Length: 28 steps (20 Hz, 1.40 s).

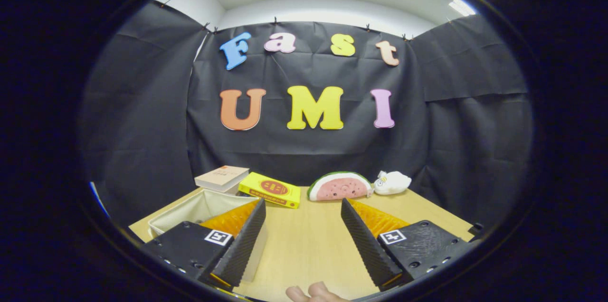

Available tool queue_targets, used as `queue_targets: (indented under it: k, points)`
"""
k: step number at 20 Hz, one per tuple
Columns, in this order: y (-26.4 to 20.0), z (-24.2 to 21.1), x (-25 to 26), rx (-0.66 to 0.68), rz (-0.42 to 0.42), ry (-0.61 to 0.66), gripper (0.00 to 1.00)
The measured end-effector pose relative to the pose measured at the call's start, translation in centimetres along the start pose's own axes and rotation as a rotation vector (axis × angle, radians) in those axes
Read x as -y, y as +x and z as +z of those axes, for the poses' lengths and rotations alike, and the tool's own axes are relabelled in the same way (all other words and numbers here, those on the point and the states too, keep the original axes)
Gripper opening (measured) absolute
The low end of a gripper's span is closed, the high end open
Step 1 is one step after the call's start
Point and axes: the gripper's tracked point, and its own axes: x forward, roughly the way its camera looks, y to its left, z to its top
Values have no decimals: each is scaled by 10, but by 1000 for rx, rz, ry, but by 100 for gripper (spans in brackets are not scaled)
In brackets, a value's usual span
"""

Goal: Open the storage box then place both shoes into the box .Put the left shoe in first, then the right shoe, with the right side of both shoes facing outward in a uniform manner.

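Claw (302, 226) fingers apart, nothing between; bare desk (308, 245) ahead. Fabric storage box (199, 209) sits open-topped behind left finger, touching or just beside it. Shoes: location unknown. Risk: left finger snags box wall on approach, shoving box toward yellow book (270, 190).
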Motion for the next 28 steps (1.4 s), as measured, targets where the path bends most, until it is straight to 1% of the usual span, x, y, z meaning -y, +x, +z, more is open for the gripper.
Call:
queue_targets:
  k: [2, 3, 6, 8, 10, 13, 17, 22, 26, 28]
  points:
    - [-5, -4, 19, 10, -32, -13, 96]
    - [-8, -6, 24, 14, -30, -5, 97]
    - [-17, -1, 47, 81, -60, 12, 97]
    - [-23, -4, 51, 114, -47, 40, 96]
    - [-23, -15, 57, 95, -48, 22, 96]
    - [-28, -25, 60, 66, -36, 28, 96]
    - [-31, -35, 57, 63, -23, 30, 96]
    - [-35, -28, 52, 89, -20, 22, 96]
    - [-30, -23, 48, 101, -21, -5, 97]
    - [-29, -29, 46, 73, -15, -39, 96]
